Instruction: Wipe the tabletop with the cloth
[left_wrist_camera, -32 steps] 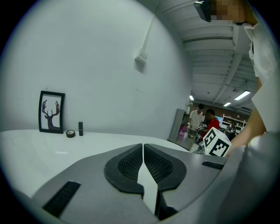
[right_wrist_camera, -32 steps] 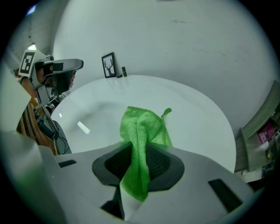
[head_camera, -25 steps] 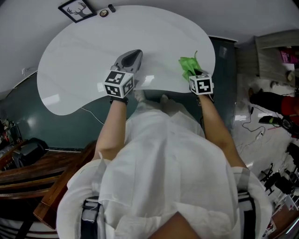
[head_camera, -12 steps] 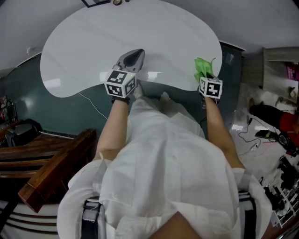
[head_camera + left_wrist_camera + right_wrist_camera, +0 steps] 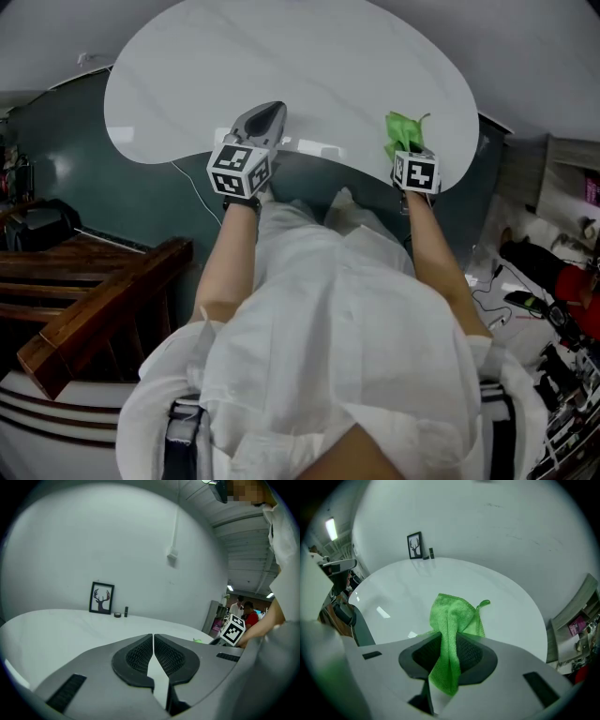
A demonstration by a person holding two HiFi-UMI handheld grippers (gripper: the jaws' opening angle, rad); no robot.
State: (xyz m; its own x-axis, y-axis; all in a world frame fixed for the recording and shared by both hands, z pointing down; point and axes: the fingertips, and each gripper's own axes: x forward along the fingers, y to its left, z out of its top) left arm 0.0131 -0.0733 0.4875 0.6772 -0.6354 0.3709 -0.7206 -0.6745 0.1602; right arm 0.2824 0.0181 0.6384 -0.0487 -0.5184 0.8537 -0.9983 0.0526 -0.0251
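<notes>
Green cloth (image 5: 452, 616), clamped in the right gripper's (image 5: 447, 665) jaws, has swept along the white tabletop's (image 5: 309, 56) near right edge, so wiping seems under way. The left gripper's (image 5: 153, 648) jaws are together, empty.

Soft, even indoor light, fairly bright. White tabletop (image 5: 309, 75) throws small glare patches along the edge nearest me. Strip lamp (image 5: 332, 528) glows far left in my right gripper view. Both gripper views bend hard, rims black. Head view darker toward its lower corners.
</notes>
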